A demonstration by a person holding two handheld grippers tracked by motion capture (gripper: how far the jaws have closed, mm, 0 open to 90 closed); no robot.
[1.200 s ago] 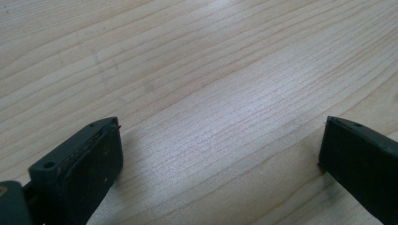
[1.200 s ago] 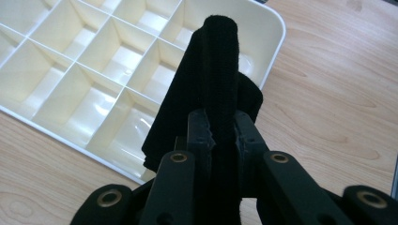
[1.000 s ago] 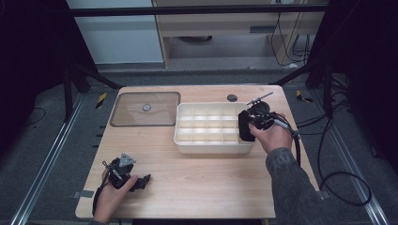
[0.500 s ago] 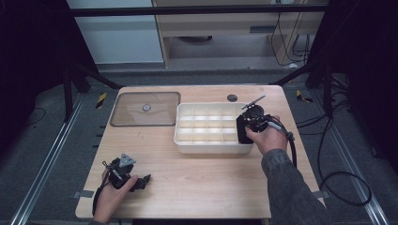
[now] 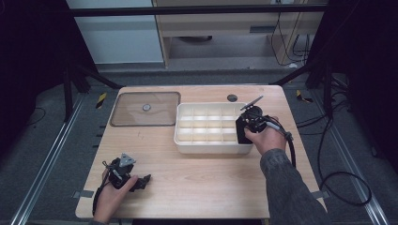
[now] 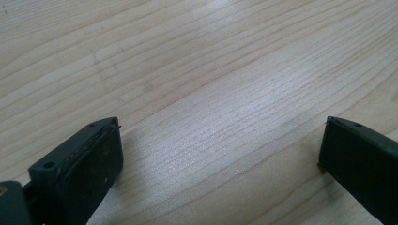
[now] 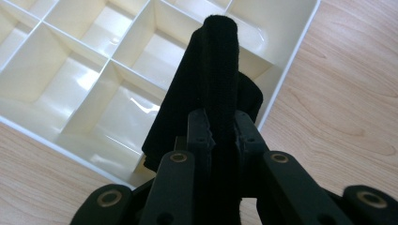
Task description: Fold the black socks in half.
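Clamping a folded black cloth strip point(image 7: 206, 93) between its jaws, the right gripper point(image 7: 219, 124) hangs over the near right corner of the white divided tray point(image 7: 286, 61); in the right gripper view the strip stands up through the middle of the frame, its folded top reaching the upper centre, with the tray's compartments spreading to the upper left behind it. The jaws stand narrow, pressed on the cloth from both sides. In the high view the same right gripper point(image 5: 244, 133) sits right of centre, at the right end of the tray point(image 5: 187, 140), with the dark cloth point(image 5: 242, 132) at the tray's right wall; whether the cloth touches the tray floor I cannot tell.

The left gripper point(image 5: 143, 179) lies low at the lower left of the high view, held by a hand point(image 5: 112, 197) on the wooden table point(image 5: 202, 183). In the left gripper view its jaws are spread wide, with bare wood grain between them.

A clear brownish lid point(image 5: 145, 108) lies flat at the upper left of the table, just beside the tray.
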